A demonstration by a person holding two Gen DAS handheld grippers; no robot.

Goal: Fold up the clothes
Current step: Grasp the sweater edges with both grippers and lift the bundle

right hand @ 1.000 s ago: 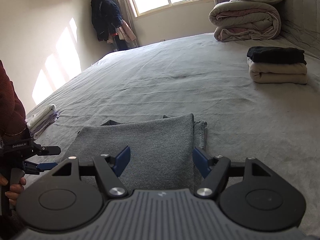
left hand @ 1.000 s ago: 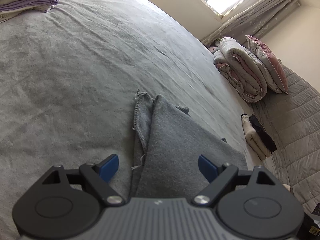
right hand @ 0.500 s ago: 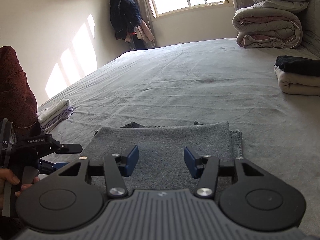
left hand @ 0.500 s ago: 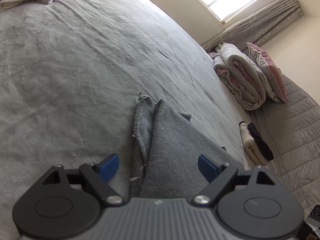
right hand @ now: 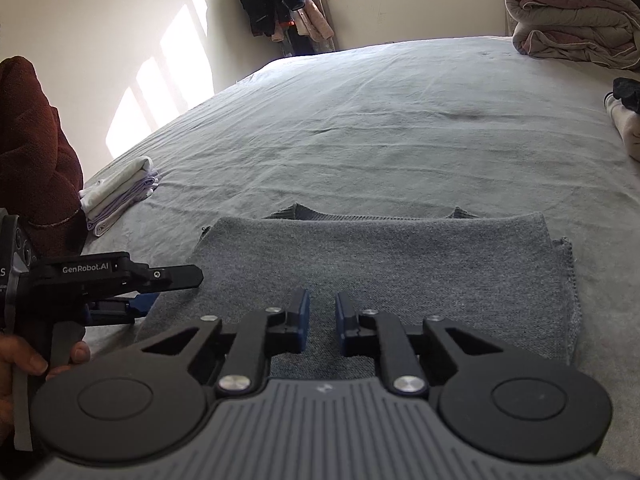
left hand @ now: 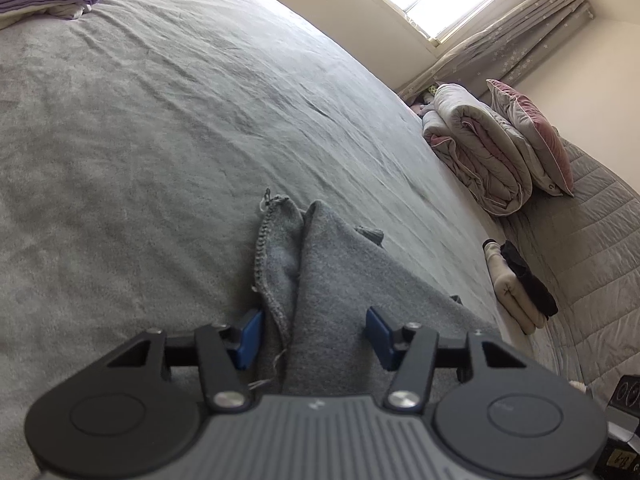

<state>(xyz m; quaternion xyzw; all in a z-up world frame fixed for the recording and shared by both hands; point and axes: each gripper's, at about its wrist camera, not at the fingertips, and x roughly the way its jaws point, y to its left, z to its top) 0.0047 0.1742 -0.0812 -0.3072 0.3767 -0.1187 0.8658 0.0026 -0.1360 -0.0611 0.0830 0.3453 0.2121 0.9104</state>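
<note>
on the grey bed [right hand: 400, 120], close to the near edge, the grey knit garment [right hand: 380, 264] lies folded into a rough rectangle, with a ribbed edge peeking out along its far side and a stitched hem showing at its right.

over the last second both tools have narrowed and crept in over it. the right tool [right hand: 322, 322] went from fingers wide apart to fingers nearly together, a narrow strip of knit showing in the gap; whether any cloth is pinched there cannot be told from these views. the left tool [left hand: 312, 334] stands less wide than it did, but apart, one finger just outside the hem and the other over the top layer, so the folded edge of the garment [left hand: 332, 280] sits between them unclamped. in the right view the left tool [right hand: 132, 292] reaches in from the side at the garment's left end, held by a hand [right hand: 24, 360].

my reading: this closing-in fits taking hold of the near edge, either for one more fold or to lift the finished bundle toward a stack of folded things, such as the white and lilac pile [right hand: 120, 194] or the cream and black pile [left hand: 520, 280]. which of the two, the pictures do not settle.
</note>
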